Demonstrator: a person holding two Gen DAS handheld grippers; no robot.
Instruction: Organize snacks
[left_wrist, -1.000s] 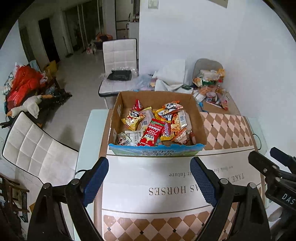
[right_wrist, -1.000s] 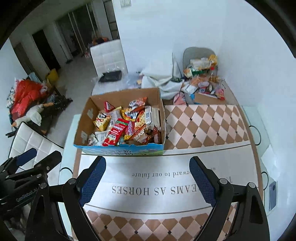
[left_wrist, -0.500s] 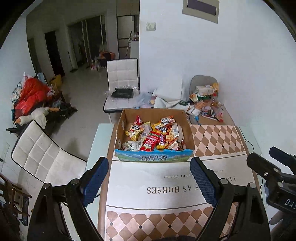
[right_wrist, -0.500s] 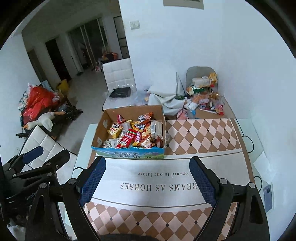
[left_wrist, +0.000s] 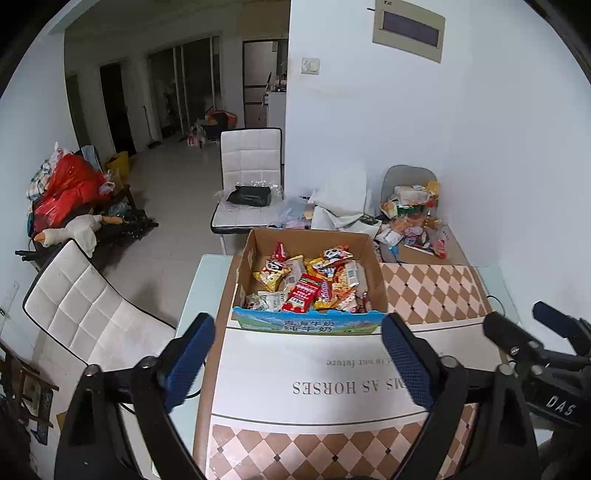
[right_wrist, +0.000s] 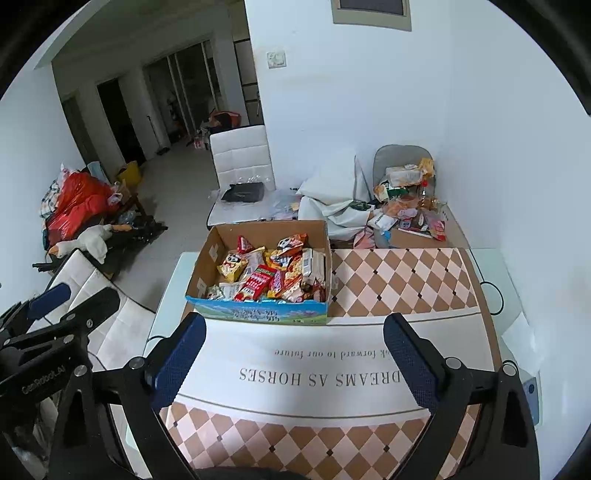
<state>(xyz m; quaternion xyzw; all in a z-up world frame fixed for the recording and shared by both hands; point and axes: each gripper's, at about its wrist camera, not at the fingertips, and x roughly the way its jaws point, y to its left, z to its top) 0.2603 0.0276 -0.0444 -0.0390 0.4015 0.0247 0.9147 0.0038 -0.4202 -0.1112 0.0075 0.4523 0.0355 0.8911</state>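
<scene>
A cardboard box (left_wrist: 310, 321) stands on the desk (left_wrist: 207, 273), on a checkered mat (left_wrist: 436, 291) with a white printed band. The box sits at the far left part of the mat, its blue printed front wall facing the cameras. The snacks (left_wrist: 314, 284) lie inside the box in a loose heap: a red packet (left_wrist: 303, 295) near the front wall, a yellow bag (left_wrist: 271, 275) behind it toward the box's left wall, and more orange and white packs toward the right wall.

The left tool (left_wrist: 299, 354) hangs above the white band, on the near side of the box and well apart from it. Its jaws are opening, nothing lies between them, and its blue pads (left_wrist: 190, 360) touch nothing. The right tool (right_wrist: 295, 354) hangs likewise above the band, near side of the box, jaws opening and empty. Each tool shows at the edge of the other's view, the right one to the right of the box, the left one to its left.

Beyond the box, past the far right corner of the mat, a second pile of packs (left_wrist: 410, 214) lies on a brown carton (left_wrist: 447, 251). A white chair (left_wrist: 251, 177) stands behind the box, another chair (left_wrist: 85, 314) to its left beside the desk.
</scene>
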